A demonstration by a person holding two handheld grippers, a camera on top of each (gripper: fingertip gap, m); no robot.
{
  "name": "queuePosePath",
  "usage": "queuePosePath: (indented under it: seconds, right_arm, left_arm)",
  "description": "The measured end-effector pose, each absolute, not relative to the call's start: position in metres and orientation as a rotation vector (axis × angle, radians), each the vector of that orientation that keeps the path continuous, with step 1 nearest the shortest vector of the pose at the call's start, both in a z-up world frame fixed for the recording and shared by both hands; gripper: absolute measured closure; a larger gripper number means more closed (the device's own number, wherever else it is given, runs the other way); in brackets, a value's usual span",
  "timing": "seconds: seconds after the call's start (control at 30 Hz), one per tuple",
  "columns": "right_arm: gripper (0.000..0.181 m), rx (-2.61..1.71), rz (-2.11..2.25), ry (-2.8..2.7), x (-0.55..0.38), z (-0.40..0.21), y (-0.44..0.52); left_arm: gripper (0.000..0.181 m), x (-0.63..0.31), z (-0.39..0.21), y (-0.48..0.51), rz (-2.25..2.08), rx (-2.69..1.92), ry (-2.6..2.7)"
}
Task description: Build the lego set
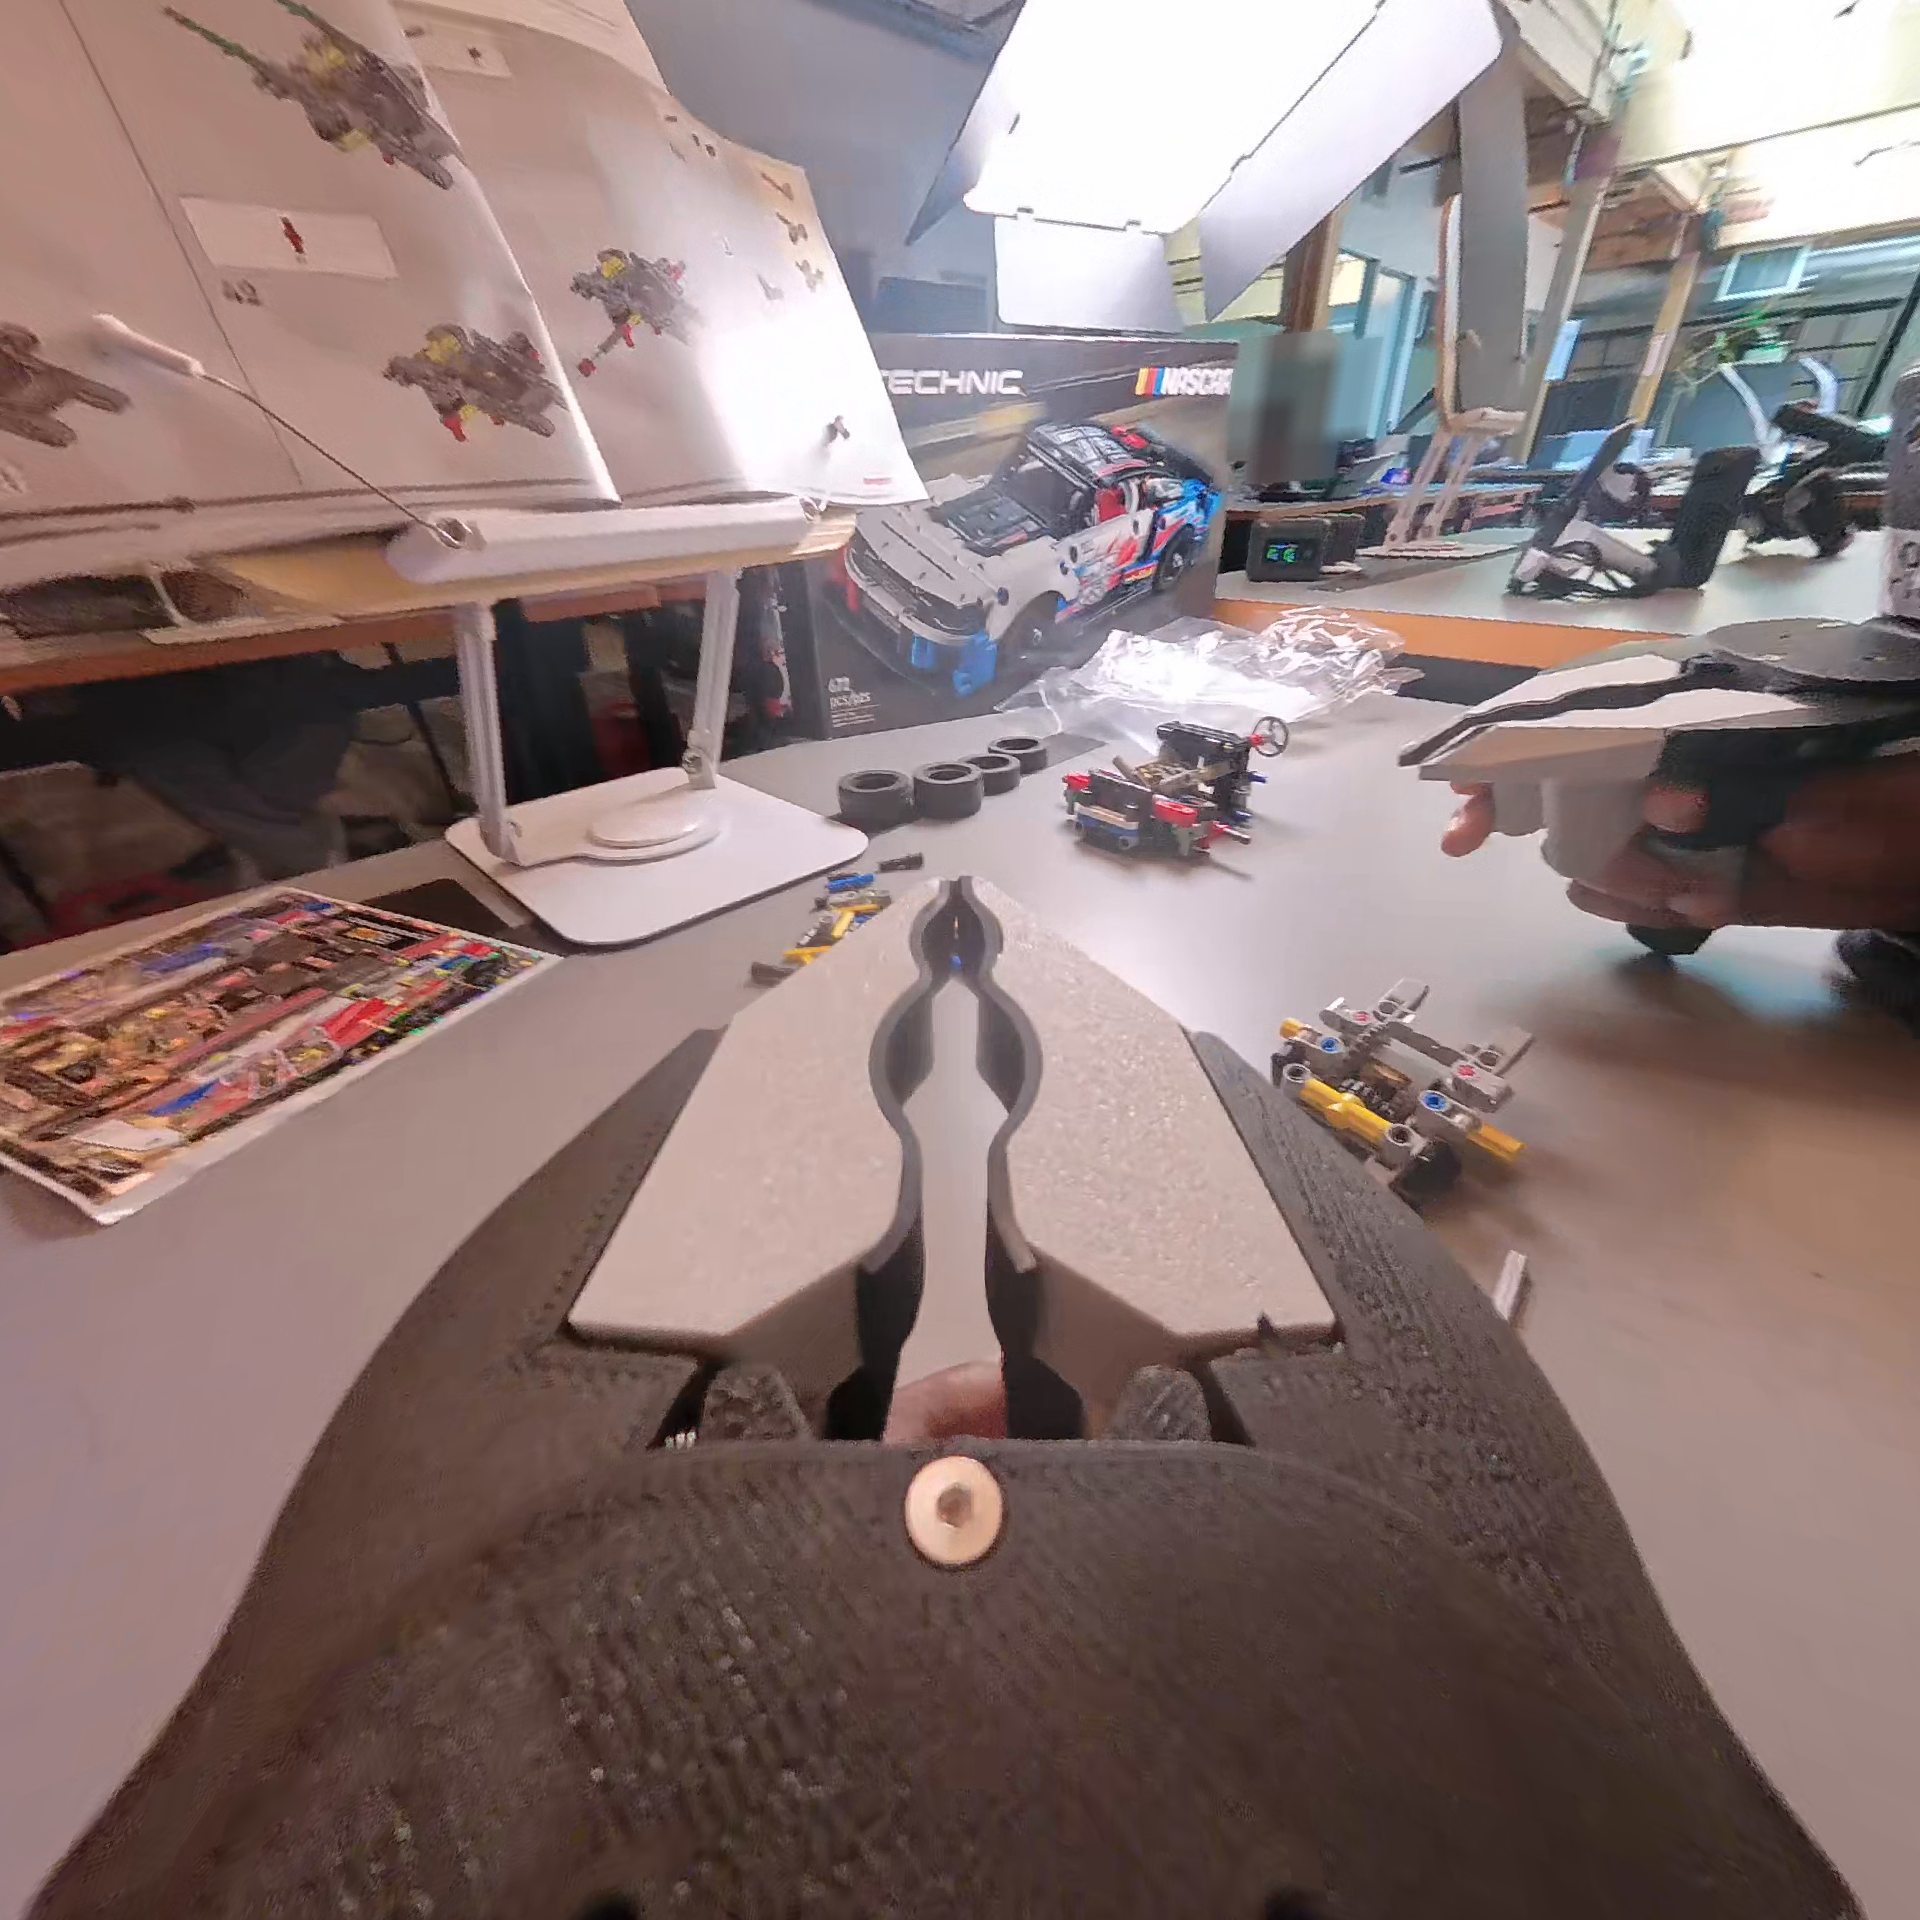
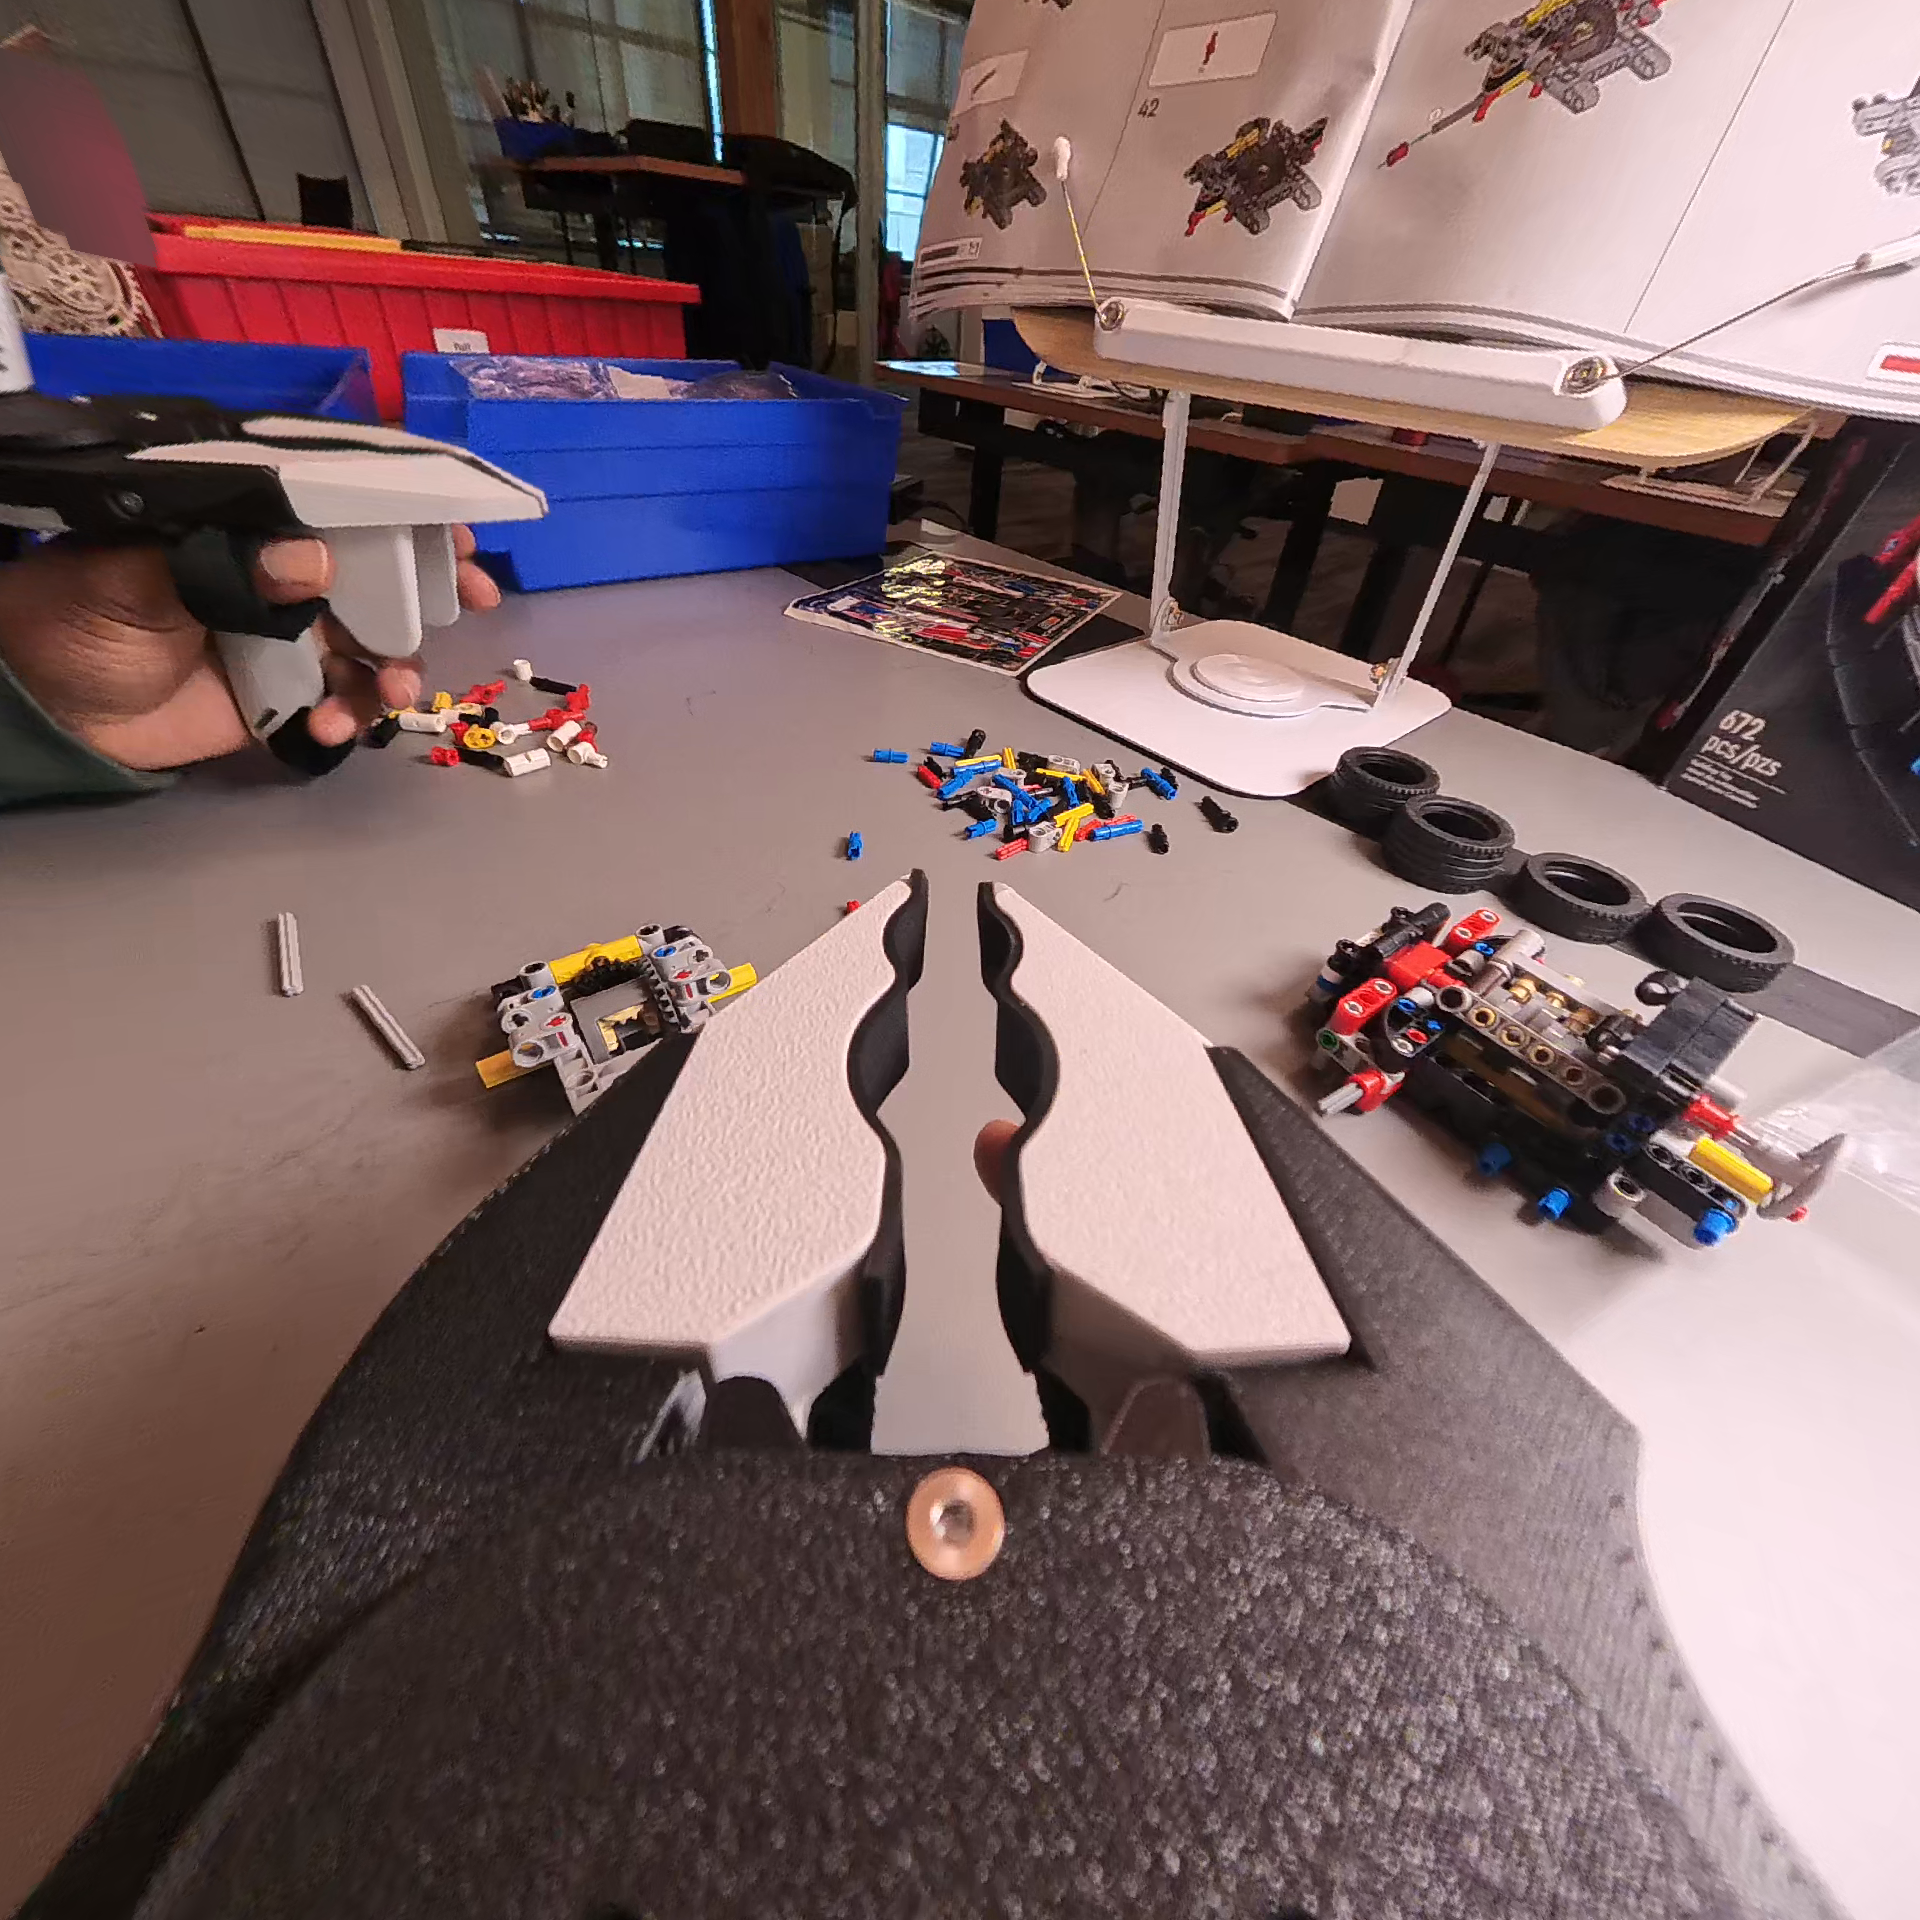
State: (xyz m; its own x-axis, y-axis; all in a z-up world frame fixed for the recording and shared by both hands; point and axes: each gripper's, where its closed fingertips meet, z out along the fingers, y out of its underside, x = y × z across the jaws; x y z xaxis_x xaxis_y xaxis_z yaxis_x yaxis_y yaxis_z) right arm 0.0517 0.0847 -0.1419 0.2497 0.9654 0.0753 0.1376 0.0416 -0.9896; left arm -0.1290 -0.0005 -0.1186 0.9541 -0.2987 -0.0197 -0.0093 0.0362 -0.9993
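My left gripper point(image 1: 958, 885) is shut, its tips together above the near edge of a pile of blue, yellow and black pins point(image 1: 842, 914). A blue speck shows through the hollow behind the tips; I cannot tell whether it is held. The right wrist view shows this gripper point(image 2: 535, 506) raised above a pile of red and white pieces point(image 2: 499, 727). My right gripper point(image 2: 953, 888) is open by a narrow gap with nothing between the pads, low over the grey table point(image 2: 675, 831). A small grey and yellow gear assembly point(image 2: 613, 1003) lies left of it, and a larger chassis point(image 2: 1538, 1060) lies to the right.
Two grey axles point(image 2: 288, 953) lie at the left. Several black tyres point(image 2: 1558, 873) stand in a row by the white stand base point(image 2: 1236, 696), which carries the instruction booklet point(image 2: 1455, 156). A sticker sheet point(image 2: 956, 608), blue bins point(image 2: 665, 468), the set's box point(image 1: 1039, 520) and a plastic bag point(image 1: 1226, 655) lie behind. About 20 cm separates my left fingertips from my right.
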Motion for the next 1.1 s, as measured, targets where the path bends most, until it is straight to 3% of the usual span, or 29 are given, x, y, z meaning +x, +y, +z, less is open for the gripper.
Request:
queuePosePath:
  seconds: [0.33,0.57,0.73,0.8,0.93,1.1]
  right_arm:
    - [0.166,-1.366,0.88,-1.309,0.042,-0.157,0.067]
    - [0.124,-1.411,0.832,-1.7,0.032,-0.2,0.033]
    - [0.111,-1.394,0.768,-1.909,0.028,-0.218,0.018]
    - [0.112,-1.386,0.768,-1.957,0.024,-0.218,0.015]
    - [0.135,-1.339,0.717,-2.065,0.019,-0.221,0.015]
    - [0.137,-1.271,0.667,-2.176,0.021,-0.219,0.024]
  left_arm:
    - [0.179,-0.118,-0.129,0.001,-0.258,-1.554,0.306]
    - [0.158,-0.104,-0.13,-0.001,-0.205,-1.534,0.406]
    - [0.139,-0.095,-0.13,-0.003,-0.209,-1.519,0.454]
    - [0.134,-0.091,-0.131,-0.003,-0.217,-1.521,0.466]
    - [0.129,-0.089,-0.132,-0.004,-0.232,-1.528,0.472]
    - [0.128,-0.088,-0.132,-0.004,-0.268,-1.535,0.472]
